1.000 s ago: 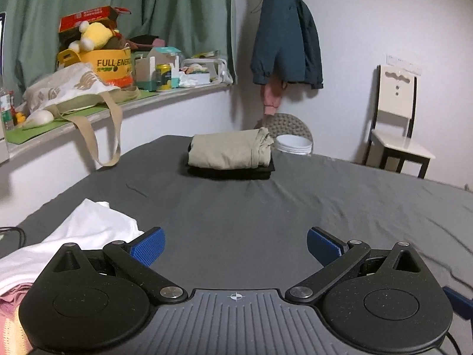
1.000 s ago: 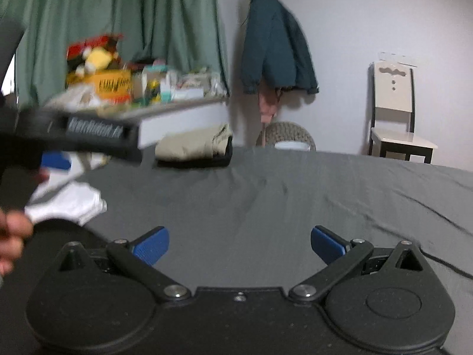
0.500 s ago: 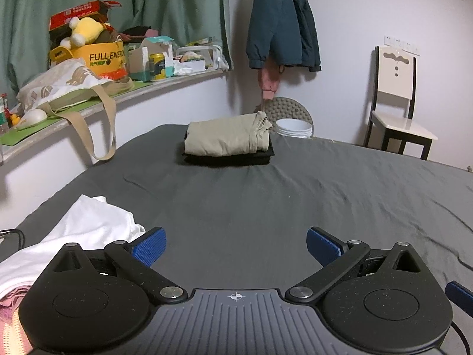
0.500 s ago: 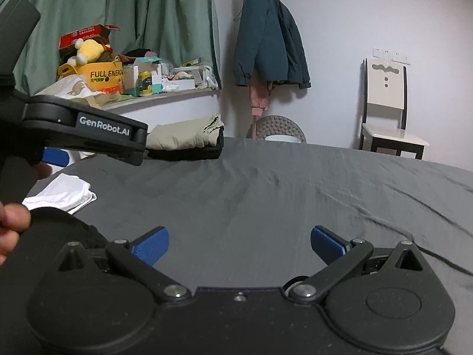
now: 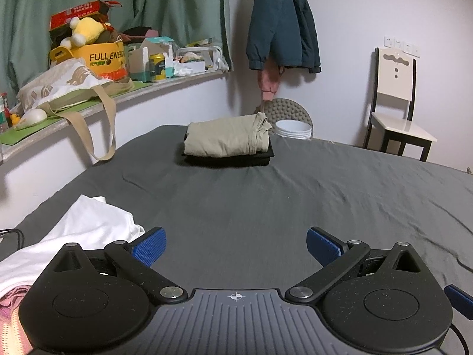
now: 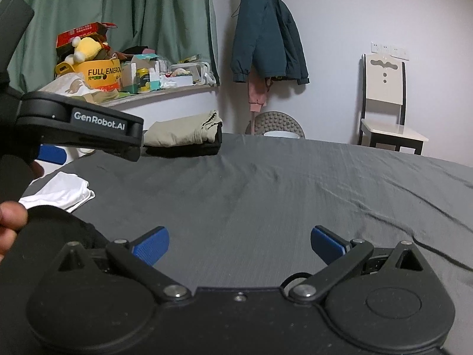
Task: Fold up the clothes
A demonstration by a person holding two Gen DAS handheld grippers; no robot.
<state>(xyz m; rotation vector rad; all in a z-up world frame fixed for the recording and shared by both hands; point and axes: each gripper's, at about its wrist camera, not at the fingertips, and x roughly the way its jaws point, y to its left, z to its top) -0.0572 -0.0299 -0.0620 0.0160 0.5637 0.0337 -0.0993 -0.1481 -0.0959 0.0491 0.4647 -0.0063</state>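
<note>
The crumpled white cotton garment [image 5: 74, 236], lying on the dark grey bed [image 5: 266, 201] just beside the wide-open, empty left gripper [image 5: 235, 244], looks light and limp, best pinched at a hem corner, while the right gripper [image 6: 239, 244] also gapes empty.

My two wrist cameras look low across the bed [image 5: 266, 207] toward the folded stack [image 5: 226, 142], the right from farther right; both share it.
</note>
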